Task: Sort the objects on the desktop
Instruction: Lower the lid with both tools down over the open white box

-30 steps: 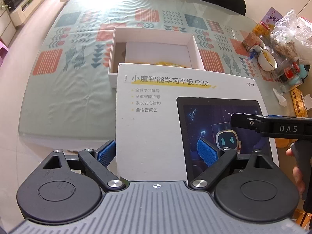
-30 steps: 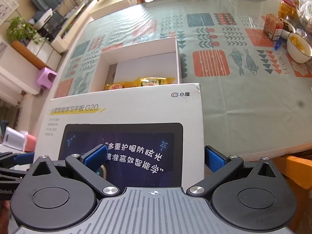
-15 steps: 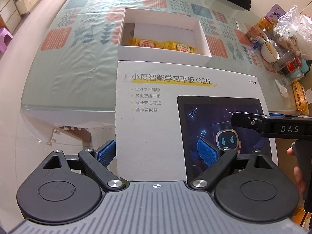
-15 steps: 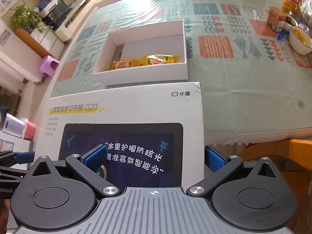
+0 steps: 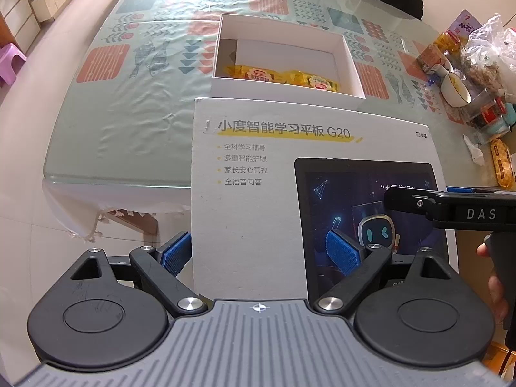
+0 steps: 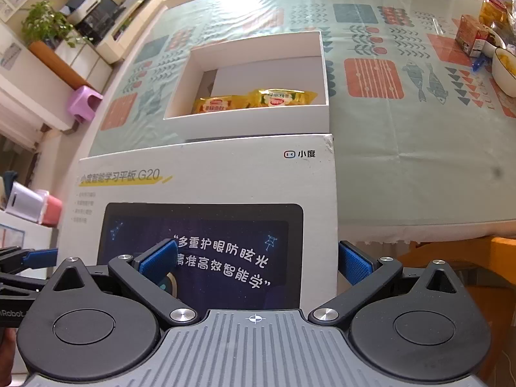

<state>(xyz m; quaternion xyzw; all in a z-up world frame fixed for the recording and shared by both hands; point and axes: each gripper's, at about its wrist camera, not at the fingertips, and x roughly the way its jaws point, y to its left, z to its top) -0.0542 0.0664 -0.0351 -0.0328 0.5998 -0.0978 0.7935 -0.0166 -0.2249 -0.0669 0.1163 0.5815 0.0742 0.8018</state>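
The white box lid, printed with a tablet picture and Chinese text, is held flat in the air in front of the near edge of the table, with its far edge just short of the open white box that stands on the patterned tablecloth; the left gripper grips the lid's left end, one blue pad outside the left edge and the other pressed on the printed top face, jaws spread fairly wide yet closed on the cardboard; the right gripper does the same at the right end, one pad on the dark tablet picture, the other just outside the right edge, so the lid lies between both pairs of fingers and stretches forward from them; in the left view the right gripper's black body reaches in from the right above the lid; inside the box two yellow snack packets lie side by side against the near wall, with a white sheet behind them; along the table's right edge stand a white bowl, jars and plastic bags, well apart from the box; a purple stool stands on the floor off the table's left side.
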